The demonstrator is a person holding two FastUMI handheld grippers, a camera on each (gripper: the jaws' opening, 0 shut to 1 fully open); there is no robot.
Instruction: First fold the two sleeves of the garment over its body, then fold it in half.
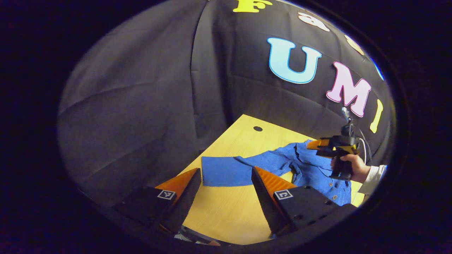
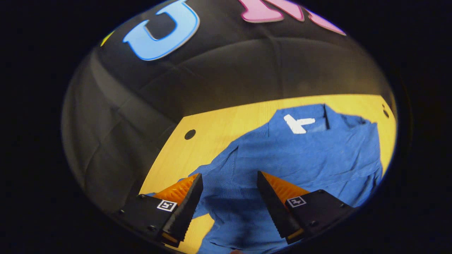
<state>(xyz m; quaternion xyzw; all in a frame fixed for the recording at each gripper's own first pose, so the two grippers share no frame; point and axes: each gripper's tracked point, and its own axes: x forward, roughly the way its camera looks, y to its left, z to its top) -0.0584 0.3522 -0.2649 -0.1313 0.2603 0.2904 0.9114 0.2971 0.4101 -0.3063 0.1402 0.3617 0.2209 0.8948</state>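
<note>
The blue shirt (image 1: pixel 310 165) lies flat on the wooden table (image 1: pixel 229 208), one sleeve (image 1: pixel 226 171) stretched out straight. The left gripper (image 1: pixel 226 183), jaws apart and empty, hangs nearest that sleeve's cuff. The right gripper (image 2: pixel 229 190), jaws also apart, hovers over the shirt's body.

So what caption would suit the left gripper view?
Open left hand-held gripper hovering near a blue shirt's outstretched sleeve on a wooden table.

A recording booth: black cloth wall (image 1: pixel 141 106) draped behind a light wooden table (image 1: pixel 226 208) with cable holes.
</note>
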